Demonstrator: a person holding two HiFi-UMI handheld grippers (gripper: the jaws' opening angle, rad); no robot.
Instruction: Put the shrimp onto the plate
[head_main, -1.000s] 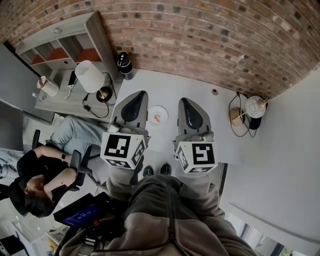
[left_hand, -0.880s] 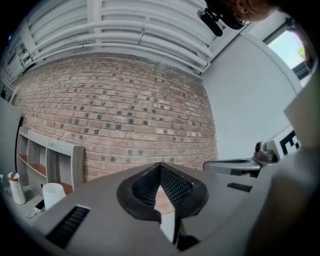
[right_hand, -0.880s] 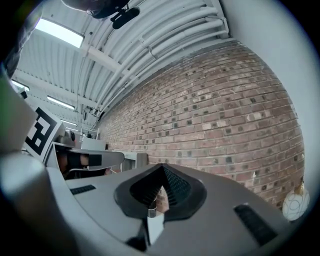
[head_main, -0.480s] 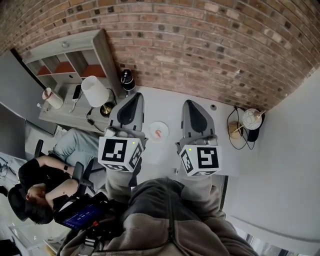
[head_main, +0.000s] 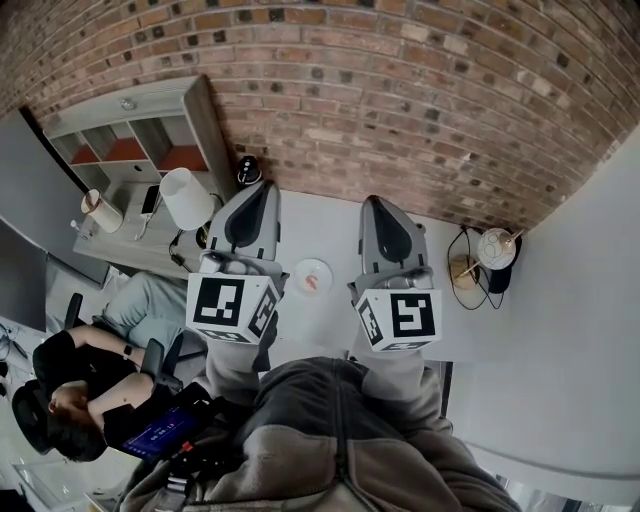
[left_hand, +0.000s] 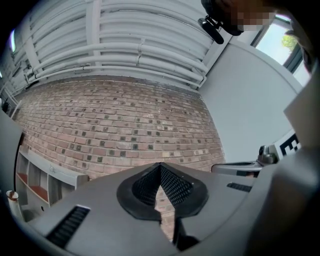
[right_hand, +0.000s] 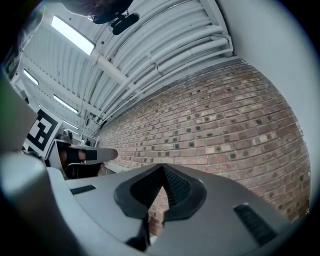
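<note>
Orange shrimp (head_main: 316, 281) seems to lie on the white plate (head_main: 305, 268). On the table (head_main: 325, 228), the left hand-held gripper (head_main: 262, 188) hangs at its 9 o'clock and the right hand-held gripper (head_main: 371, 203) at its 3, jaws together, holding nothing. Either one lowered carelessly could knock the plate.

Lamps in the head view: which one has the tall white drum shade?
The lamp at the left, next to the shelf unit. The other lamp, at the right, has a small round globe instead.
</note>
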